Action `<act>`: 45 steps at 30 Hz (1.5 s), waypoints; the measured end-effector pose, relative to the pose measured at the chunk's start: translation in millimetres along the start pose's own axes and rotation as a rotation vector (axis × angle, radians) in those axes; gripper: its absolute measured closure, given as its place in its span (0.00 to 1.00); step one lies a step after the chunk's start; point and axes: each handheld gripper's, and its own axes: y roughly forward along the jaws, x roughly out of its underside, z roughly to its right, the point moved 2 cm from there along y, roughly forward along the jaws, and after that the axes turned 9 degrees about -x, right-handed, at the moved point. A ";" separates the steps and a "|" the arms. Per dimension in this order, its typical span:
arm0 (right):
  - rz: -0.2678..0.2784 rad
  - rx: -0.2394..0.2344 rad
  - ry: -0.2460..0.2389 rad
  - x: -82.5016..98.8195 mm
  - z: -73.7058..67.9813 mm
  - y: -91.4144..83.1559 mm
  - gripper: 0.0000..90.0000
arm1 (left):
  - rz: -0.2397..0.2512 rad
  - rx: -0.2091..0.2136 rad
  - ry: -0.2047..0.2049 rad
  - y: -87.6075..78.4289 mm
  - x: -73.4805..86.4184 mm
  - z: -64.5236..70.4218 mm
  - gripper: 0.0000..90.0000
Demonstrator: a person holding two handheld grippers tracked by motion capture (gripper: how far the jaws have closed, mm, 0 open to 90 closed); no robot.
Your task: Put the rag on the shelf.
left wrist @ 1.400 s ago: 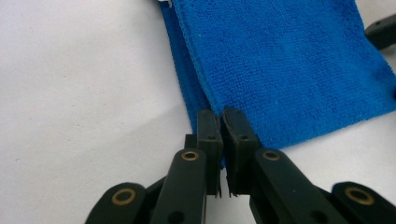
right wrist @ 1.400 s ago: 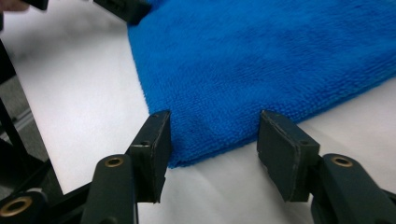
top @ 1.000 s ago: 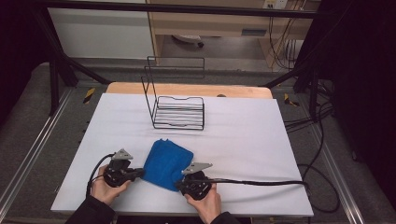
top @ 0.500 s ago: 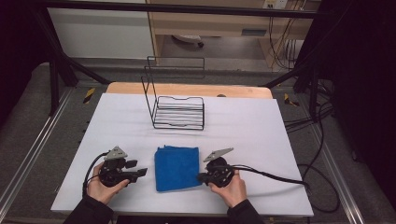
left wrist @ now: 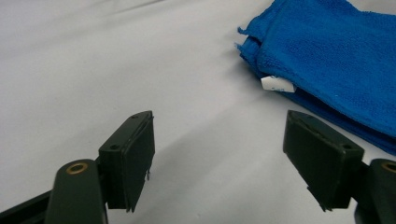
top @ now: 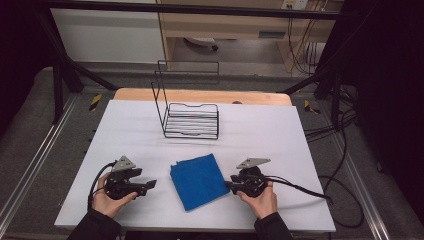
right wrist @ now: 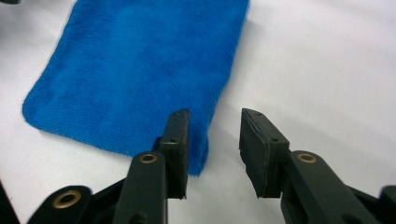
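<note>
Nearest, at 7 o'clock on the white worktop (top: 280, 135), the left gripper (top: 148, 185) rests in a hand, its fingers (left wrist: 133, 158) spread wide and empty. At 5 o'clock the right gripper (top: 230, 185) has its fingers (right wrist: 180, 144) parted narrowly, holding nothing, just at the edge of the folded blue cloth (top: 198, 180) lying between both grippers. The cloth's small white tag (left wrist: 277, 84) carries print too blurred to read. Toward 12 o'clock stands a black wire rack (top: 190, 117).

The white surface (top: 125, 135) lies bare on both sides of the folded blue cloth (top: 199, 180). Farther back the black wire rack (top: 189, 112) stands near the middle, well apart from the cloth, with bare surface between them.
</note>
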 end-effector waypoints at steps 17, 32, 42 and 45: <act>0.004 -0.018 0.118 17.5 -9.3 13.0 0.97 | 0.008 -0.035 -0.013 0.5 1.4 -7.0 0.14; -0.162 0.103 -0.150 -33.9 51.7 -2.4 0.95 | 0.005 -0.027 0.001 1.4 1.6 -5.0 0.14; 0.035 0.146 -0.130 -23.8 67.8 -10.4 0.61 | 0.042 0.024 0.009 -1.4 -17.6 9.8 0.22; 0.105 0.118 -0.079 -18.7 63.8 -24.7 0.50 | 0.063 0.061 -0.002 4.0 -33.3 22.5 0.29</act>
